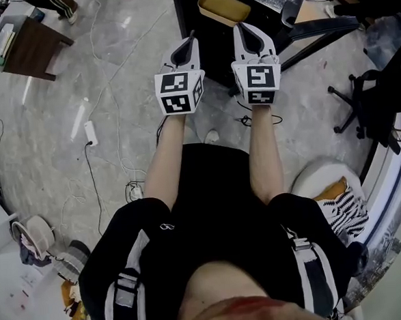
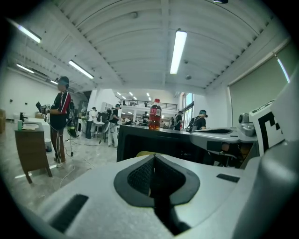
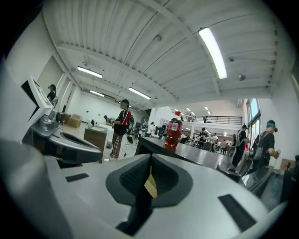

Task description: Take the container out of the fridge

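A low black fridge-like cabinet [image 1: 199, 46] stands on the floor just ahead of both grippers. A yellow container [image 1: 224, 7] shows in it at the top of the head view, and its yellow edge [image 2: 140, 153] peeks over the left jaws. Whether a door is open I cannot tell. My left gripper [image 1: 192, 37] [image 2: 154, 156] is shut and empty, its tip close to the cabinet's front. My right gripper [image 1: 239, 26] [image 3: 150, 167] is shut too, beside it, with a small tan scrap stuck at the jaw seam. A red bottle [image 2: 154, 114] [image 3: 173, 133] stands on the cabinet's top.
A black office chair [image 1: 381, 102] stands at the right, with a white cushioned seat [image 1: 321, 178] below it. A wooden table [image 1: 31, 44] is at the far left. Cables and a power strip [image 1: 90, 133] lie on the grey floor. People [image 2: 60, 121] stand in the background.
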Tool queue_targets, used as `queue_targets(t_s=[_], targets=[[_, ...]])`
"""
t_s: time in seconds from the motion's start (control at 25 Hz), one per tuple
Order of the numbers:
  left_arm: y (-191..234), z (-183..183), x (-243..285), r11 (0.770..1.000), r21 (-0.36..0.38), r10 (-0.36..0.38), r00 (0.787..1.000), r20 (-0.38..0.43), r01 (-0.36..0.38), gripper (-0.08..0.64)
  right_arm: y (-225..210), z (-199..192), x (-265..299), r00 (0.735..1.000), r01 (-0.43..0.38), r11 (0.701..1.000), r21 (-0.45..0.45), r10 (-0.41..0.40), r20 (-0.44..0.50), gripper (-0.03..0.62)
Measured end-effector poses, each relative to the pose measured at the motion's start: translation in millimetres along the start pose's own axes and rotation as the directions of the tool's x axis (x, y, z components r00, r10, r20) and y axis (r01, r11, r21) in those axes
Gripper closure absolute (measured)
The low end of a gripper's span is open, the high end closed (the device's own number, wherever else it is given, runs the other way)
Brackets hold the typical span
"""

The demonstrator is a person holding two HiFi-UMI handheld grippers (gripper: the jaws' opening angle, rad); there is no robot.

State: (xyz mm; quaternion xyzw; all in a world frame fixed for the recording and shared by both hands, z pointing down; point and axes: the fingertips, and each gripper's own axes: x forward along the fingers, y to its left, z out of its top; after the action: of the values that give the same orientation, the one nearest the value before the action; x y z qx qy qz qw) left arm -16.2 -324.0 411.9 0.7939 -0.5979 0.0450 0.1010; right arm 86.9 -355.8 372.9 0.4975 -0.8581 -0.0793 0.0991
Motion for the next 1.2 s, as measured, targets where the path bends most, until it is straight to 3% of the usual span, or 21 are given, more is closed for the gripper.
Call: queue_targets(t_s=[0.2,0.44,0.6,0.8,0.92,1.04,1.2], targets=[[8.8,-1.6,30.7,0.999,-0.017,-0.034,0.999,-0.024,0.034,0.551,15.8,-19.3,36.0,0.986,-0.085,0.982,-0.170,0.059,-0.154,0.578],[23.1,-13.5,56.7,0.997,-0.048,-0.060,0.997,-0.054,0.057,0.551,22.9,-60.5,86.3,0.927,-0.218,0.925,-0.310,0.097,-0.362,0.577],[42.6,-18.8,67.5,0.996,-0.071,-0.056,0.997,-0.061,0.052,0.551,32.7,-80.2,112.3,0.890,-0.287,0.896,-0.338,0.119,-0.440,0.577],[64.1,-23.1,79.8,0.994,-0.104,-0.046,0.997,-0.069,0.038,0.551,29.9,-107.3,134.5,0.822,-0.343,0.840,-0.422,0.051,-0.567,0.577],[73.2,-25.7,88.6,0.992,-0.119,-0.045,0.996,-0.072,0.036,0.551,28.6,-120.3,145.6,0.788,-0.371,0.826,-0.423,0.039,-0.614,0.577],[80.1,-28.4,95.6,0.991,-0.126,-0.049,0.996,-0.081,0.038,0.551,28.6,-128.7,153.5,0.768,-0.387,0.818,-0.425,0.030,-0.640,0.577],[89.3,-27.0,100.1,0.990,-0.137,-0.050,0.995,-0.081,0.038,0.551,33.4,-135.2,159.3,0.759,-0.402,0.808,-0.431,0.031,-0.650,0.577]])
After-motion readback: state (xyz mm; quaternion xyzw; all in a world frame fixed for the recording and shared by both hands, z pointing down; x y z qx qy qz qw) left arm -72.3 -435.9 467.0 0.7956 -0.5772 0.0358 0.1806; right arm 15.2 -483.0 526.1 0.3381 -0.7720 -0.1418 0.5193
